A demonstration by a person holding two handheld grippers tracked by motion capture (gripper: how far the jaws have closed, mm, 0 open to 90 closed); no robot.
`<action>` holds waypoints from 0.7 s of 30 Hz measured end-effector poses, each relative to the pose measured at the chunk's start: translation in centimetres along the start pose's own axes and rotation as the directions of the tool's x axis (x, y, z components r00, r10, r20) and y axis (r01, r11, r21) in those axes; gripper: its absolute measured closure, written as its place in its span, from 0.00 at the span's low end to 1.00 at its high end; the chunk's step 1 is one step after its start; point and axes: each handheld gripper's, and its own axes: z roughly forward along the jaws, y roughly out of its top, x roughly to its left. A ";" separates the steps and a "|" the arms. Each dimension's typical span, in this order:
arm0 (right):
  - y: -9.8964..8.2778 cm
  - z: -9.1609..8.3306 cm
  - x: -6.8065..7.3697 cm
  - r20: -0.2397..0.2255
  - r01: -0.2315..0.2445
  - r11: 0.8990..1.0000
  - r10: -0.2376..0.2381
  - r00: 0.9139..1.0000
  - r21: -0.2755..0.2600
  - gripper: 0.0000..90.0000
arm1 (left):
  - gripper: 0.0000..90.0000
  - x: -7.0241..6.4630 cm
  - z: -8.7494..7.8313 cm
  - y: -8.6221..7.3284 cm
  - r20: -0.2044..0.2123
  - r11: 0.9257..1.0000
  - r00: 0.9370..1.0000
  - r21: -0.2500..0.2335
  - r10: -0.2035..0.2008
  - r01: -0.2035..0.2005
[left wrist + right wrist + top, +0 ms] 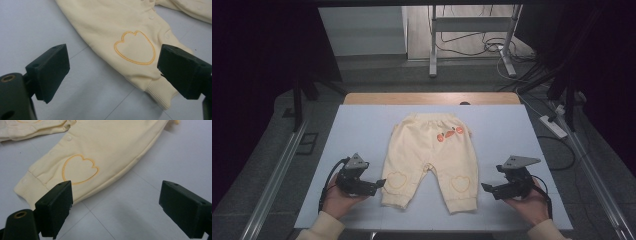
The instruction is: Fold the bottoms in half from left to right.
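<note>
Small cream baby trousers [427, 152] lie flat on the pale table [357, 125], waist away from me, both legs pointing toward me. Each knee carries an orange heart outline [136, 48] [79, 168], and orange fruit patches [448, 134] sit near the waist. My left gripper [379, 183] is open just left of the left leg's cuff [160, 93]. My right gripper [486, 188] is open just right of the right leg's cuff [26, 187]. Neither gripper holds anything; the jaws hover close above the table.
A wooden strip [432, 98] runs along the table's far edge. Beyond it stand a metal frame [472, 30] and cables [492, 47] on the floor. A white power strip [553, 126] lies to the right. Metal rails [274, 175] flank the table.
</note>
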 end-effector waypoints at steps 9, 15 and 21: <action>0.5 0.6 0.9 -0.020 0.010 1.000 -0.009 1.000 0.004 0.13 | 0.12 0.2 0.0 -0.1 0.017 1.000 1.000 -0.013 -0.008 0.008; 0.9 1.0 1.5 -0.037 0.024 1.000 -0.024 0.999 0.002 0.13 | 0.12 0.0 0.0 -0.3 0.027 1.000 1.000 -0.004 0.000 0.000; 1.3 1.7 2.1 -0.046 0.049 0.999 -0.048 0.998 0.011 0.14 | 0.12 -0.3 -0.1 -0.1 0.034 1.000 0.999 -0.008 0.013 -0.013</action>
